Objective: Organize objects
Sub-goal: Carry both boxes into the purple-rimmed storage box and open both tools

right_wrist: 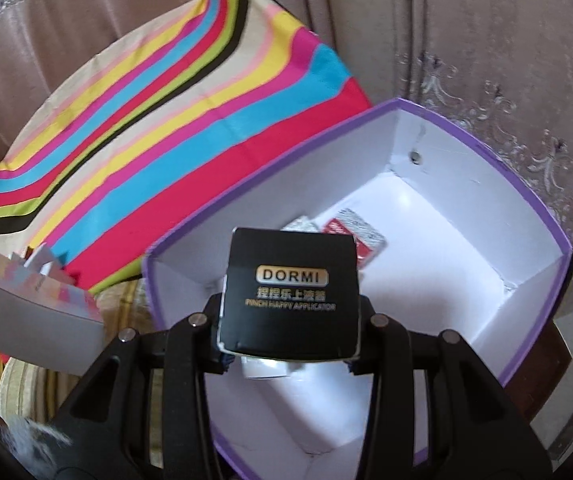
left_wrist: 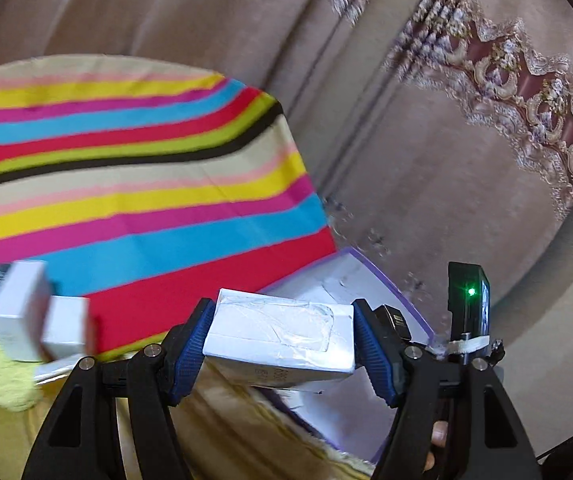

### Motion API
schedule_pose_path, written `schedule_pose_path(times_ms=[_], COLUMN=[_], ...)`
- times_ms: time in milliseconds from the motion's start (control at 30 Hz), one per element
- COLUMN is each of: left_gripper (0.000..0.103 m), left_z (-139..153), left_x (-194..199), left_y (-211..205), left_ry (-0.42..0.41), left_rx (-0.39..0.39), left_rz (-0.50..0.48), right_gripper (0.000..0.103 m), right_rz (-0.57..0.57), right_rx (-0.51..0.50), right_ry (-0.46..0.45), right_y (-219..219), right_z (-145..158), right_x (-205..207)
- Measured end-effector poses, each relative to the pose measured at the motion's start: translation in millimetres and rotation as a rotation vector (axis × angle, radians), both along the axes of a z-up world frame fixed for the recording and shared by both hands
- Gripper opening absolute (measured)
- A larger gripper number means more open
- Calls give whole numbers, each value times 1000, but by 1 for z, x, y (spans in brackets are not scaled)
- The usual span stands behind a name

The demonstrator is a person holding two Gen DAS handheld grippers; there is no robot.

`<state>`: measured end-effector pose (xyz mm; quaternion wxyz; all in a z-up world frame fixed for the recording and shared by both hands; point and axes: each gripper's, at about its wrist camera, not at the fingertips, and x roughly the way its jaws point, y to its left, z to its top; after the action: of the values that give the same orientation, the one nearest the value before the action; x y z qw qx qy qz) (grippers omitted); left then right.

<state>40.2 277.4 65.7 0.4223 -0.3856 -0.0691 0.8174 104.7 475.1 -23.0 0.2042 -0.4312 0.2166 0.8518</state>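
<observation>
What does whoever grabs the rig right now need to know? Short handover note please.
Left gripper: shut on a white carton, beside the purple-rimmed box.
Right gripper: shut on a black DORMI box, held over the open purple-rimmed box.
Done: a red-and-white packet already lies in the box.
Left: drop both held items in, then clear the white cartons at the edge of the striped cloth.

The open box (right_wrist: pixel 466 184) sits right of the striped cloth (right_wrist: pixel 190 128), with packets (right_wrist: pixel 360 236) lying inside it.
</observation>
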Motion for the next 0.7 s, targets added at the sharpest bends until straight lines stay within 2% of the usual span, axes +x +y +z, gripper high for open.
schedule_pose_path(times_ms=[300,433,567,700], left_gripper=[71,78,80,80], left_z=[-11,-15,-18,-16], left_x=[-1,-5,-9,-10], left_y=[29,28,23,13], left_ry=[-51,-82,-101,-103], left_rx=[-6,-9,1,16], left_rz=[-54,-48,-23,9], right_gripper=[45,63,70,72], right_rz=[-37,-37,-35,-21], right_rx=[-5,-15,-34,-39], right_ry=[-20,-11,9,15], right_y=[14,13,13,7], right_z=[-7,-7,-5,-3], right_x=[7,7,8,5])
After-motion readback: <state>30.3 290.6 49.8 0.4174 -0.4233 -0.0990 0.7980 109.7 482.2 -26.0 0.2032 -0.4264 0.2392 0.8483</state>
